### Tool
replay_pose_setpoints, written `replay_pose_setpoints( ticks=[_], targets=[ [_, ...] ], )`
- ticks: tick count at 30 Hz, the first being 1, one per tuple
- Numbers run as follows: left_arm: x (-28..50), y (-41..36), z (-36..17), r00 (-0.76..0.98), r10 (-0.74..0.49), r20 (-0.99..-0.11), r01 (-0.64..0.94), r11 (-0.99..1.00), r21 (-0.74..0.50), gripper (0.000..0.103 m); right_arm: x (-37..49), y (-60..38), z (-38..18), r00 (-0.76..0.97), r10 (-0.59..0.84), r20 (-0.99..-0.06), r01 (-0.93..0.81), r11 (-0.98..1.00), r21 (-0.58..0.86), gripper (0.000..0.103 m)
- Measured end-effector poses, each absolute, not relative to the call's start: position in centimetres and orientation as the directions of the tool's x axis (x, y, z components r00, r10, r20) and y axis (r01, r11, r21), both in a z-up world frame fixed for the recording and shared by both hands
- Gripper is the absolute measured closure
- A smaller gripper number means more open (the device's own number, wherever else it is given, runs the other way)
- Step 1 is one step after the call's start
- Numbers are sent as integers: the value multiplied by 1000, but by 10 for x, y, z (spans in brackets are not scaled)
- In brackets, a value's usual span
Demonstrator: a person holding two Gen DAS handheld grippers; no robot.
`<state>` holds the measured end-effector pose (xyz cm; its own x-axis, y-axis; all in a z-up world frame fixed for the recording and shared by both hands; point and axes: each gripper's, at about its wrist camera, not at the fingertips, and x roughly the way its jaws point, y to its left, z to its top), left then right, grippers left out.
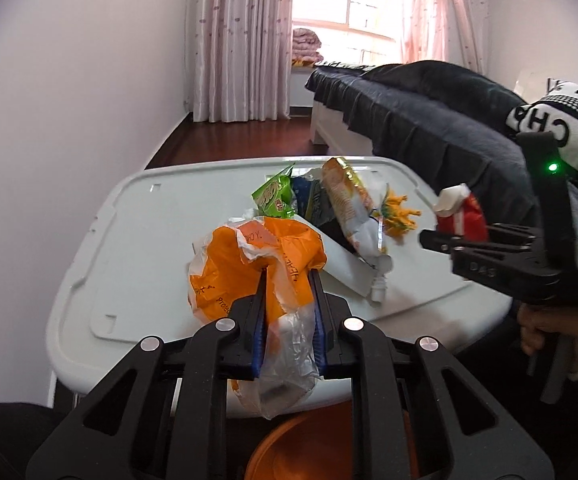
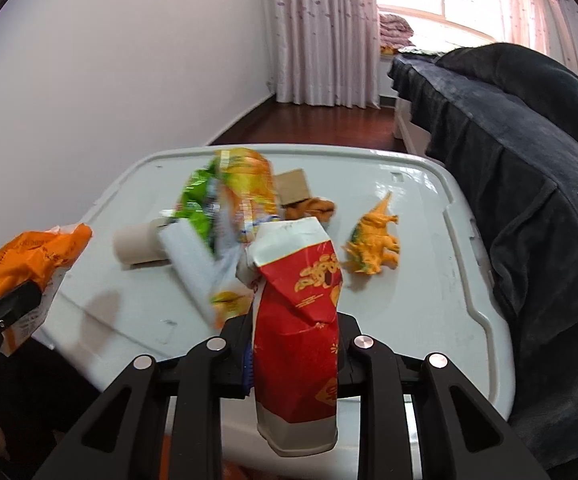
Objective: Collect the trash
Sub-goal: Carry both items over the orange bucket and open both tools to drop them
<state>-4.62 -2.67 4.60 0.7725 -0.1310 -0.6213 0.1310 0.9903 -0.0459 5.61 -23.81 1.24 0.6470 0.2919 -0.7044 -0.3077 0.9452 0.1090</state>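
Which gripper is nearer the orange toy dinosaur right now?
Right. The right gripper, shut on the red carton, sits just short of the dinosaur; the left gripper holds the orange bag farther off.

Count on white lid [image 2: 429, 208]: snack wrappers 3, namely green [image 1: 273, 196], blue [image 1: 309, 200] and yellow-orange [image 1: 345, 196]; cardboard tubes 2 [image 2: 139, 244] (one partly hidden); toy dinosaur 1 [image 2: 373, 246]; held items 2, namely orange bag [image 1: 257, 264] and red carton [image 2: 299, 320].
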Motion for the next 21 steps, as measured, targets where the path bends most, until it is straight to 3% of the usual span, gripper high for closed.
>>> replay_pose_setpoints(
  ticks=[11,21],
  targets=[
    [-105,-31,19,656,-150,-739,234,972,11,86,-30,-224,10,509,418,-753,-407,887,217,78],
    [-126,-29,-28,490,-178,-854,275,960,-42,86,-91,-189,-40,314,380,-870,-524,834,175,78]
  ],
)
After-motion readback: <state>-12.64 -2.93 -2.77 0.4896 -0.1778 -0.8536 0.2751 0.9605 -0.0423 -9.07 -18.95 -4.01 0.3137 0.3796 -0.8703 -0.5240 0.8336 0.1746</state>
